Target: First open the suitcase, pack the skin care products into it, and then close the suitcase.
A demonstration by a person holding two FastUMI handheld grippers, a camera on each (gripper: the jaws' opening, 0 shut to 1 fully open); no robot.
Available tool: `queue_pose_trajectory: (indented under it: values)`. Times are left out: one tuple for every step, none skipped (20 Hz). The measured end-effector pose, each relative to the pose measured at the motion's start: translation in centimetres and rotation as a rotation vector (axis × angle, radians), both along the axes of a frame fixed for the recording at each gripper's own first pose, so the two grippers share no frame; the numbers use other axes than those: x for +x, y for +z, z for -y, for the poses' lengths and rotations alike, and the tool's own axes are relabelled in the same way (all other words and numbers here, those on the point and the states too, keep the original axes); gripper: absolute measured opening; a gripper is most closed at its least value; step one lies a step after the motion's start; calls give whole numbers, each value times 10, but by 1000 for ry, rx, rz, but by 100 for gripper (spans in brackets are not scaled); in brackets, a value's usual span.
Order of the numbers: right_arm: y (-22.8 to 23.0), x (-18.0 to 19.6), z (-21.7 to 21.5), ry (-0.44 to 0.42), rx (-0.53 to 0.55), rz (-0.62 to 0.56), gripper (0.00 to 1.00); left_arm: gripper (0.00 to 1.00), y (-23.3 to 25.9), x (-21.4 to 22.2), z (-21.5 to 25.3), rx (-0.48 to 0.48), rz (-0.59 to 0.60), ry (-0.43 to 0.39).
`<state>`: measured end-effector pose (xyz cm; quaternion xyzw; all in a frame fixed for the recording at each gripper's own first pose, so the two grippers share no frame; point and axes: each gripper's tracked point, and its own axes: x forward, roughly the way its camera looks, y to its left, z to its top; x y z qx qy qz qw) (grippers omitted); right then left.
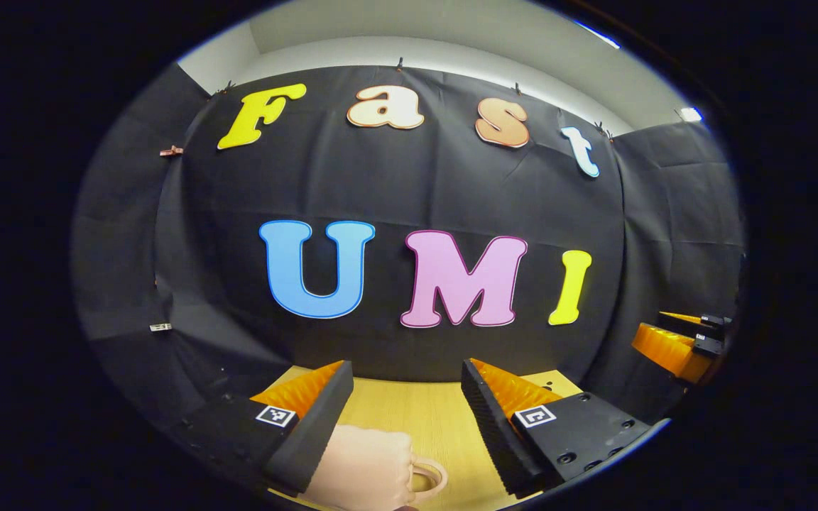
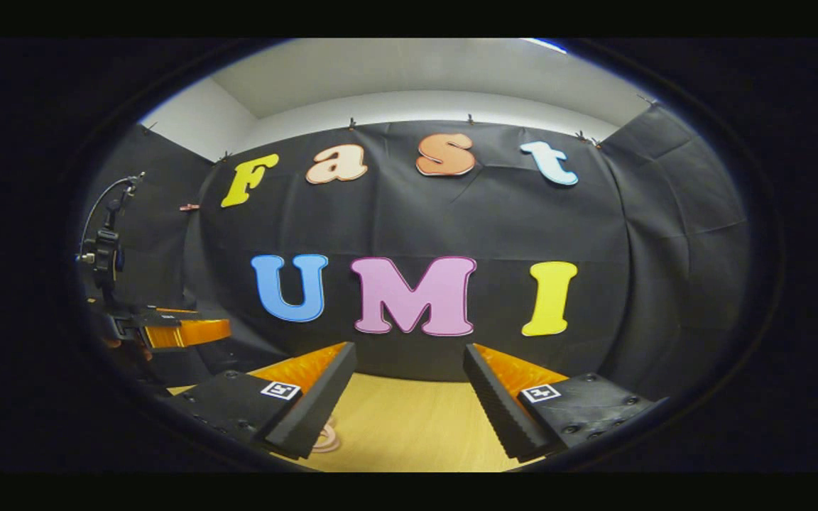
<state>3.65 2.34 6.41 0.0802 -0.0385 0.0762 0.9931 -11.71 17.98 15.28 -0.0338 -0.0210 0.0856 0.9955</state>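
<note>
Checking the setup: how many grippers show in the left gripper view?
2: the left gripper, open, at the bottom above the table; the right gripper at the right edge.

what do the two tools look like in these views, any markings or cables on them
Each tool, the left tool and the right tool, has two wedge-shaped fingers with ribbed inner faces, bolted to black blocks with visible screw heads. Each block carries a small square black-and-white marker. In the right gripper view, the left tool's body shows farther off with a black mount and a thin curved cable above it.
</note>
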Motion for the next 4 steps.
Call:
queue_pose_trajectory:
  values:
    - [1, 0, 3, -4, -2, 3, 96, 96, 1, 2, 0, -1, 6, 0]
    - [0, 0, 6, -10, -3, 3, 96, 96, 2, 2, 0, -5, 8, -2]
    - [-1, 0, 7, -15, -2, 2, 98, 96, 1, 3, 2, -12, 8, -4]
    - [-3, -1, 9, -17, 2, -4, 98, 96, 0, 3, 2, -21, 7, -5]
